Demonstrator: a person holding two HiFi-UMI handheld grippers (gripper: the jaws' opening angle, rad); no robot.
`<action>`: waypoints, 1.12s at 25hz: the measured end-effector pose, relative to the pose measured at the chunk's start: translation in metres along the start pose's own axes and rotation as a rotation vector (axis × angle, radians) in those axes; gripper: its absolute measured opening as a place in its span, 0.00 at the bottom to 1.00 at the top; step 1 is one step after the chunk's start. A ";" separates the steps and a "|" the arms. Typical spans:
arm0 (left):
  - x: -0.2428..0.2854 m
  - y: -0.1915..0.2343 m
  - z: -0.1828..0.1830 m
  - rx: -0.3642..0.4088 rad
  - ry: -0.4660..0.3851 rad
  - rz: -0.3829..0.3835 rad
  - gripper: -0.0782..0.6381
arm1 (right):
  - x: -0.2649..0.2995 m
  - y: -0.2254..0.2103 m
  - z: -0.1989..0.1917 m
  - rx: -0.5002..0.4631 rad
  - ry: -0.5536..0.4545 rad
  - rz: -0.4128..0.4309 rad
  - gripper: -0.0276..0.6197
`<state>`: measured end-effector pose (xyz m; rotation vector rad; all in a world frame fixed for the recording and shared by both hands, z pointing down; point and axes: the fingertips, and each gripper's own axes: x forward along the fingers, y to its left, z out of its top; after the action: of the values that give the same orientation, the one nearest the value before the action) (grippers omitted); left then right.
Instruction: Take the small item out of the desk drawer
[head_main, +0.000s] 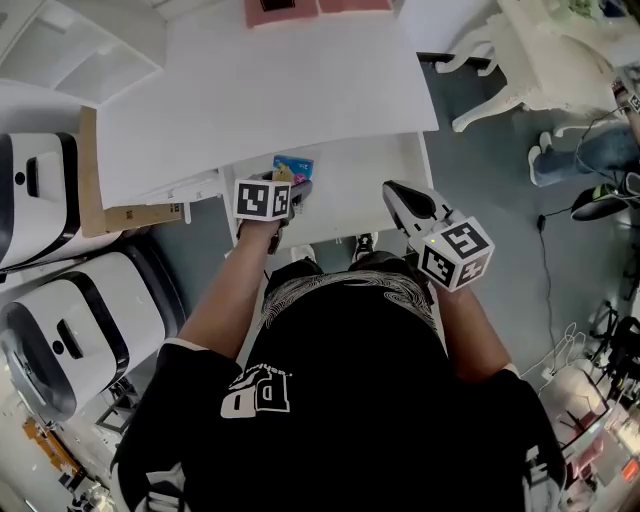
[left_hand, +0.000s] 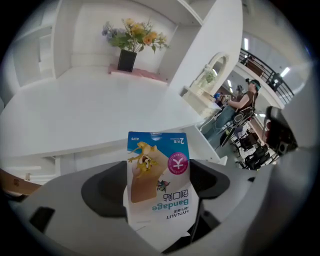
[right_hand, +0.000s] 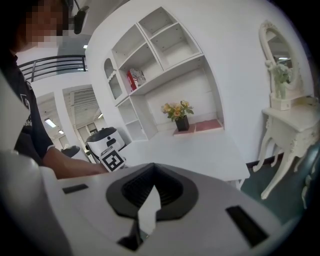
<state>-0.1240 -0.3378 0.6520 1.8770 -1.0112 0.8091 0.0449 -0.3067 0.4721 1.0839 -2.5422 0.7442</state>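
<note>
Item: blue-and-white flat bandage packet (left_hand: 159, 172), above open white desk drawer (head_main: 350, 180)
Left gripper (head_main: 296, 190): clamped on packet
Right gripper (head_main: 396, 194): jaws seemingly together, empty

**Materials and finishes at the desk**

Desk (head_main: 270, 90) and drawer (head_main: 355, 188): smooth white paint, low sheen. Packet (left_hand: 159, 170): printed wrapper, slightly glossy. Left claw (left_hand: 159, 192) and right claw (right_hand: 150, 202): matt grey plastic shells; pads (right_hand: 170, 190) black and ribbed. Marker cubes (head_main: 262, 199): matt printed faces. Shirt (head_main: 350, 400): black cloth with white print. Box (head_main: 140, 215): brown cardboard. Floor (head_main: 480, 230): matt grey.
</note>
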 end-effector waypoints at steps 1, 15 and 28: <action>-0.007 -0.002 0.005 -0.006 -0.024 -0.012 0.67 | 0.001 0.003 0.004 -0.007 -0.005 0.003 0.06; -0.128 -0.040 0.062 0.045 -0.375 -0.118 0.67 | 0.010 0.050 0.052 -0.075 -0.128 0.049 0.06; -0.210 -0.068 0.070 0.105 -0.563 -0.191 0.67 | 0.005 0.092 0.075 -0.091 -0.212 0.106 0.06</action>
<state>-0.1526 -0.3075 0.4237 2.3159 -1.1094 0.2210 -0.0298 -0.2978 0.3797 1.0559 -2.8004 0.5580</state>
